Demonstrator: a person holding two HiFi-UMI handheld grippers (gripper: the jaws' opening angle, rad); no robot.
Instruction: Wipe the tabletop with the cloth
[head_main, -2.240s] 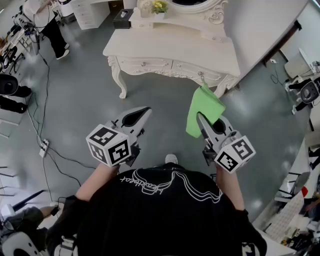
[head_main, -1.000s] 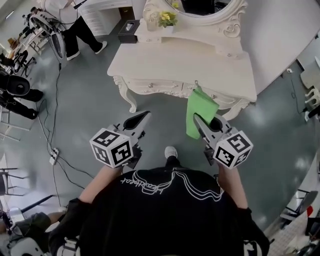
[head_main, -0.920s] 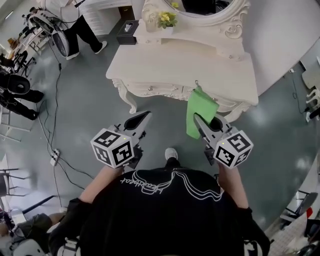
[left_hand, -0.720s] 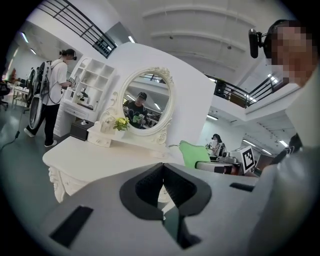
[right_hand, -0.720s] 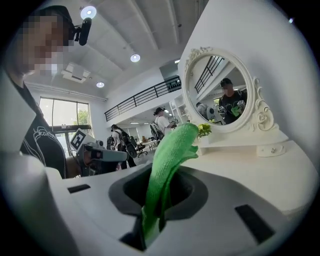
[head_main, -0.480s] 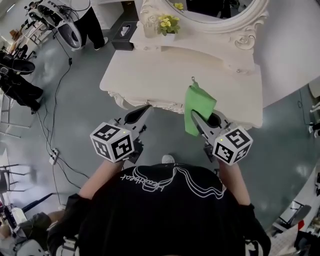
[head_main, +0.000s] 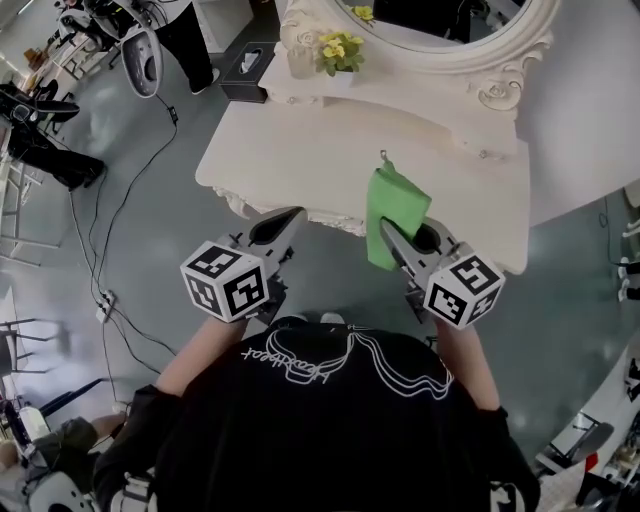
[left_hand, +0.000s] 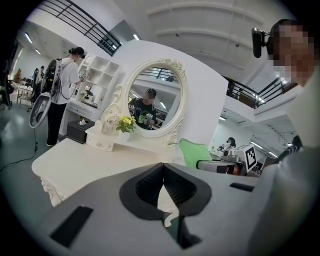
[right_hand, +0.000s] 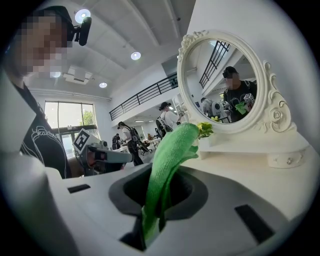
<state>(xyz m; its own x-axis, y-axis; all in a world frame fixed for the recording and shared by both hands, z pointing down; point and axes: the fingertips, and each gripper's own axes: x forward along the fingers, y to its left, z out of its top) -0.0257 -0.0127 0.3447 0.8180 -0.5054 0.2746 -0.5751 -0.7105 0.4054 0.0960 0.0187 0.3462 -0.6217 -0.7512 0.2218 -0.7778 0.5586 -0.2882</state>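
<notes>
Cloth (head_main: 396, 208) in pinch of right tongs (head_main: 384, 229), over tabletop (head_main: 300, 150) (left tongs (head_main: 297, 213) together, empty)

The cream carved dressing table's flat top (head_main: 300, 150) lies bare across its left, middle and near parts, so there is open room for a sweep from the left edge towards the right. Along the far side a raised cream shelf (head_main: 400, 100) under the oval carved mirror frame (head_main: 497, 90) closes the way. On the shelf's left end stand a pot of yellow flowers (head_main: 338, 50) and a clear glass jar (head_main: 298, 62). A black tissue box (head_main: 245, 72) sits just beside that end. A green cloth (head_main: 395, 205), pinched in the right gripper (head_main: 386, 230), hangs over the near right part.
</notes>
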